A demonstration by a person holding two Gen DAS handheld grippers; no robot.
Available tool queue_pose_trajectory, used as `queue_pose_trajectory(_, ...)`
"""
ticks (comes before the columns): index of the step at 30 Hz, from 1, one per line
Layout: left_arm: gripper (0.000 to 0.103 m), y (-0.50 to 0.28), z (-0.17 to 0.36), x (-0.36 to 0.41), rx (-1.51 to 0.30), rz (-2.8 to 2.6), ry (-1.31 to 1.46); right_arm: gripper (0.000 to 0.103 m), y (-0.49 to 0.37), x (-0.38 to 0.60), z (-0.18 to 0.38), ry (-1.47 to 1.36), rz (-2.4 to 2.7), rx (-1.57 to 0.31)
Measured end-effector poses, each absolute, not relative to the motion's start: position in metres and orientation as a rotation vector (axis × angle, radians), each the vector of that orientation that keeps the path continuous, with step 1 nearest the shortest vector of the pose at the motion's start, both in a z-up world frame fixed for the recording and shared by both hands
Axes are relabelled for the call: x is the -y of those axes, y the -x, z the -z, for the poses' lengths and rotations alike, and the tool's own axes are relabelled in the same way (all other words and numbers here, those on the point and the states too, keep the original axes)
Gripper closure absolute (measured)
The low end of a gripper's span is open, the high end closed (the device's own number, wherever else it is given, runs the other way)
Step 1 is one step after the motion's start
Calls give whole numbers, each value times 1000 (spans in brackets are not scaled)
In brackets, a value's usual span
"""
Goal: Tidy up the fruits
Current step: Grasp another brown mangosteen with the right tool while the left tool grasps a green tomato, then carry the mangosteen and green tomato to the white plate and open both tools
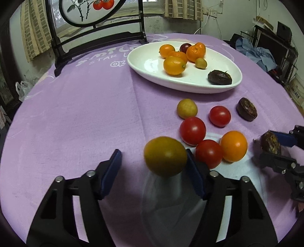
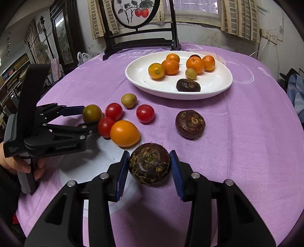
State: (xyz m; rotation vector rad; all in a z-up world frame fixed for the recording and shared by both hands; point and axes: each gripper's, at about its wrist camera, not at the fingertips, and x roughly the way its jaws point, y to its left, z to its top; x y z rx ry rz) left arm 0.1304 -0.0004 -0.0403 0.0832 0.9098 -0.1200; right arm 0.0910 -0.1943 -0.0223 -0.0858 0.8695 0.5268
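Observation:
My left gripper point(image 1: 153, 161) is open around an olive-yellow fruit point(image 1: 165, 156); the fruit touches the right pad, with a wide gap to the left pad. It also shows in the right wrist view point(image 2: 92, 113). My right gripper point(image 2: 149, 167) is shut on a dark brown water chestnut point(image 2: 150, 163), seen too in the left wrist view point(image 1: 270, 142). A white oval plate point(image 1: 144, 62) at the back holds several oranges and kumquats point(image 1: 174, 65) and a water chestnut point(image 1: 220, 77). Three red tomatoes point(image 1: 192, 130), an orange fruit point(image 1: 233, 146), a small yellow fruit point(image 1: 187, 108) and another water chestnut point(image 1: 246, 109) lie on the purple cloth.
A round table with a purple cloth point(image 1: 85, 114). A dark wooden stand with a painted round screen point(image 1: 91, 17) stands at the table's far edge, behind the plate. The person's hand point(image 2: 22, 163) holds the left gripper at the left.

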Motion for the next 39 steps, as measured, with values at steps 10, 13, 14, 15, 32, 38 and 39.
queue_pose_trajectory(10, 62, -116, 34, 7, -919, 170, -62, 60, -93, 199, 22, 68, -510, -861)
queue_pose_trajectory(13, 62, -106, 22, 11, -898, 180, -67, 60, -92, 199, 18, 57, -520, -832)
queue_pose_trajectory(14, 62, -103, 17, 13, -888, 184, -71, 60, -91, 200, 16, 53, -524, -820)
queue_pose_trajectory(15, 62, -101, 13, 14, -880, 188, -70, 60, -89, 200, 14, 50, -527, -803)
queue_pose_trajectory(32, 62, -134, -50, 27, -779, 192, 53, 60, -111, 215, -42, -19, -482, -650)
queue_pose_trajectory(38, 62, -187, -33, 38, -822, 123, 58, 60, -166, 205, -37, 25, -436, -667)
queue_pose_trajectory(39, 62, -193, -30, 39, -829, 114, 53, 60, -177, 202, -31, 28, -429, -684)
